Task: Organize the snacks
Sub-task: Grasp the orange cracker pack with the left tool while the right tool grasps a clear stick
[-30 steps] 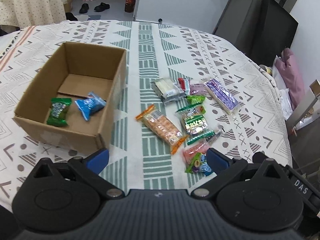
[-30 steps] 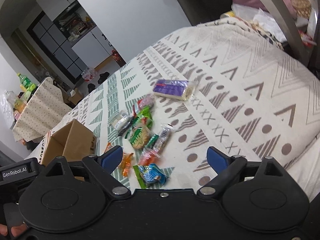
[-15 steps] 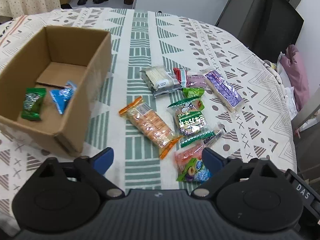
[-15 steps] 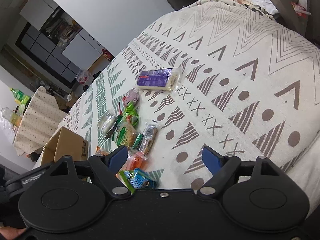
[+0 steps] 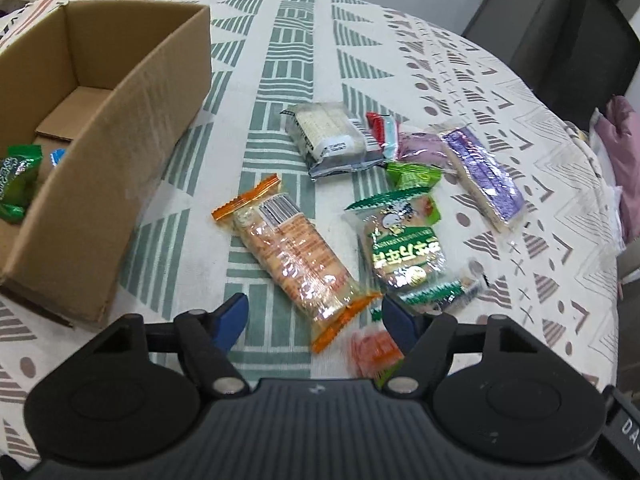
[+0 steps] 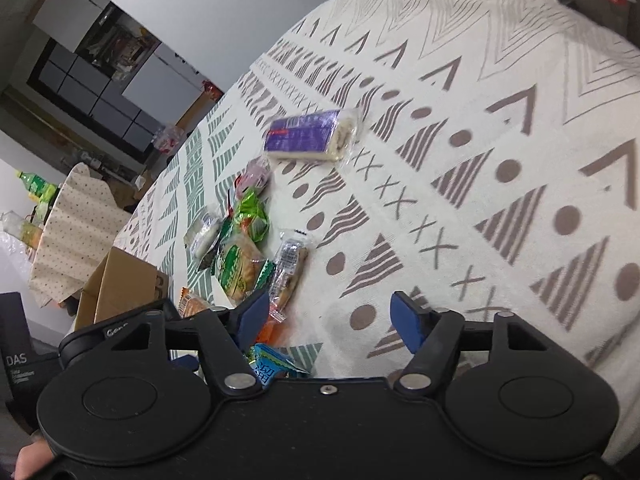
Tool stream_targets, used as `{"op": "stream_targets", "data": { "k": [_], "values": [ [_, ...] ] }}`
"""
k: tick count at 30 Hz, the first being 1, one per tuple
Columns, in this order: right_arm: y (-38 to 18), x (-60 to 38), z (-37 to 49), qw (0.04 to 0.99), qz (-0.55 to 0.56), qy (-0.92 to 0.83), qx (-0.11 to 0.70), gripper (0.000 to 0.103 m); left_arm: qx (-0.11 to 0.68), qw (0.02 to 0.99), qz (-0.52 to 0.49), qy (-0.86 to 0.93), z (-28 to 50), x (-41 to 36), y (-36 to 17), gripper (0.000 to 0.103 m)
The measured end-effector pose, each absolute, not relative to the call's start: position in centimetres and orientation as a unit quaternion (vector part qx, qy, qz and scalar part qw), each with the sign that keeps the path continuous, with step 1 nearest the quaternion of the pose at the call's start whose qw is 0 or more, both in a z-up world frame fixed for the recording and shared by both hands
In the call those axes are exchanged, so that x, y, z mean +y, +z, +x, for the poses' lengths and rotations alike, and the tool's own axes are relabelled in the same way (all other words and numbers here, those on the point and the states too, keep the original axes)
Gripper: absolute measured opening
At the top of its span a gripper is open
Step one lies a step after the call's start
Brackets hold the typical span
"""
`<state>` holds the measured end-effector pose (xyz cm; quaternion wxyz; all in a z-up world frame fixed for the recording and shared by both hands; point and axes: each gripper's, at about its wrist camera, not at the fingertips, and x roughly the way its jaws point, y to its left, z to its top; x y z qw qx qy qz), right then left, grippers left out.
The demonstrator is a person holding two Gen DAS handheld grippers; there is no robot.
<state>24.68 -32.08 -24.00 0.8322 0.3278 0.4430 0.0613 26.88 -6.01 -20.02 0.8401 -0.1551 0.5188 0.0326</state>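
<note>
An open cardboard box [image 5: 100, 160] stands at the left with a green packet [image 5: 16, 180] and a blue packet [image 5: 56, 156] inside. Loose snacks lie on the patterned tablecloth [image 5: 304, 60]: an orange-ended cracker pack [image 5: 292, 256], a green pack [image 5: 404, 248], a grey pack [image 5: 332, 136] and a purple pack [image 5: 484, 176]. My left gripper [image 5: 316, 314] hangs low over the cracker pack's near end; its jaws are closing, pads clear of it. My right gripper [image 6: 330, 312] is closing too, over bare cloth, with a clear-wrapped bar [image 6: 288, 272] and a blue packet [image 6: 272, 364] by its left finger.
A dark chair [image 5: 560, 40] and a pink cushion [image 5: 624, 152] sit beyond the table's right edge. A second table with a dotted cloth [image 6: 76, 232] stands behind the box [image 6: 120, 288]. A hand [image 6: 32, 452] shows at the lower left of the right wrist view.
Both grippers have sunk toward the table and their jaws have narrowed. The left one slid right, away from the box, so the cracker pack's end now lies between its fingers.
</note>
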Motion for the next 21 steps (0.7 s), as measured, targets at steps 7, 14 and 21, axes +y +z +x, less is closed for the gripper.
{"op": "stream_targets", "data": {
  "k": [7, 14, 21],
  "values": [
    [-24.9, -31.0, 26.5, 0.829, 0.331, 0.078, 0.444, 0.062, 0.503, 0.846, -0.17, 0.049, 28.1, -5.8, -21.1, 0.069],
    [-25.1, -29.8, 27.9, 0.835, 0.324, 0.088, 0.436, 0.062, 0.493, 0.841, -0.208, 0.08, 28.8, -4.7, -20.8, 0.073],
    [-25.2, -28.9, 28.6, 0.843, 0.31, 0.092, 0.43, 0.058, 0.474, 0.841, -0.231, 0.115, 29.2, -3.5, -21.2, 0.073]
  ]
}}
